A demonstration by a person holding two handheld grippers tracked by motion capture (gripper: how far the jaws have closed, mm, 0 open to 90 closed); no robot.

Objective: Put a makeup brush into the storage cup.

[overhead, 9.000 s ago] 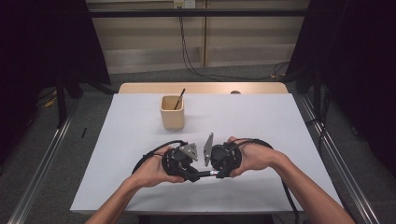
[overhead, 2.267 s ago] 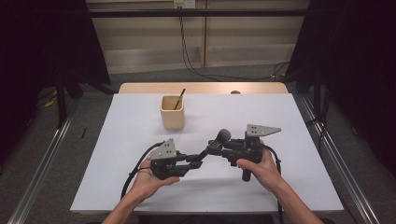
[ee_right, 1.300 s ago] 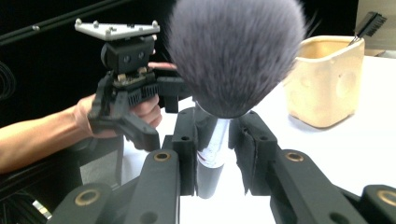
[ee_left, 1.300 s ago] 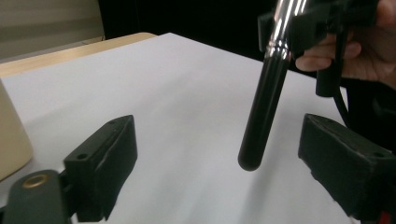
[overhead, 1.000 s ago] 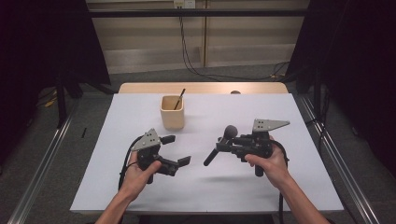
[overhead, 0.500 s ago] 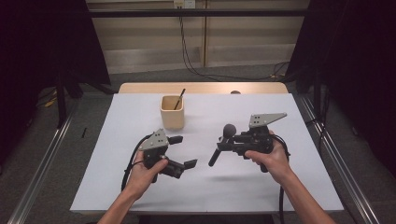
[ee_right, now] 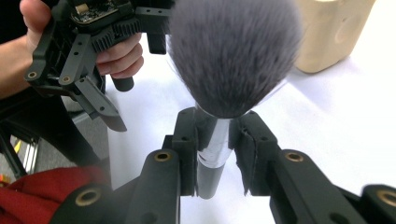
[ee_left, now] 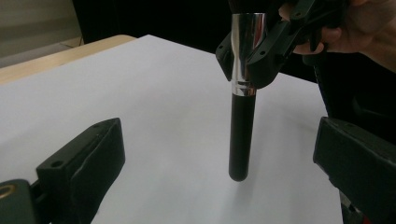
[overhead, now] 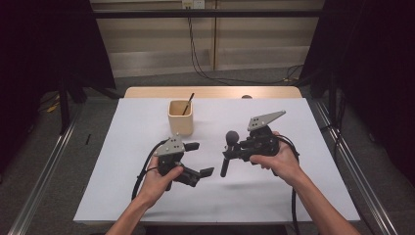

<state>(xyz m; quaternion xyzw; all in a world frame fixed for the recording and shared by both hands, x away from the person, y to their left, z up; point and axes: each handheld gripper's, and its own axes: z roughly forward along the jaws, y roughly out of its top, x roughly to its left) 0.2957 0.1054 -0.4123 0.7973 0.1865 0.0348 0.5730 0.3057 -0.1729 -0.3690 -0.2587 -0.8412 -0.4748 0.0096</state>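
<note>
My right gripper (overhead: 234, 152) is shut on a makeup brush (overhead: 226, 156) with a black handle, a silver collar and a grey bristle head. It holds the brush nearly upright, handle end down, just above the white table (overhead: 293, 196). In the right gripper view the jaws clamp the silver collar (ee_right: 212, 149) below the bristles (ee_right: 233, 51). My left gripper (overhead: 199, 159) stands open to the left of the brush with nothing between its jaws. In the left gripper view the brush handle (ee_left: 242, 135) hangs between the wide-apart fingers (ee_left: 88, 158) and farther off.
A beige square cup (overhead: 180, 116) with a thin dark stick (overhead: 188, 104) in it stands at the back middle of the table. A wooden strip (overhead: 210, 92) runs along the far edge. Cables trail from both grippers toward the front.
The left gripper has shifted right, closer to the brush. The right gripper has lifted the brush a little and drawn it left, more upright.
</note>
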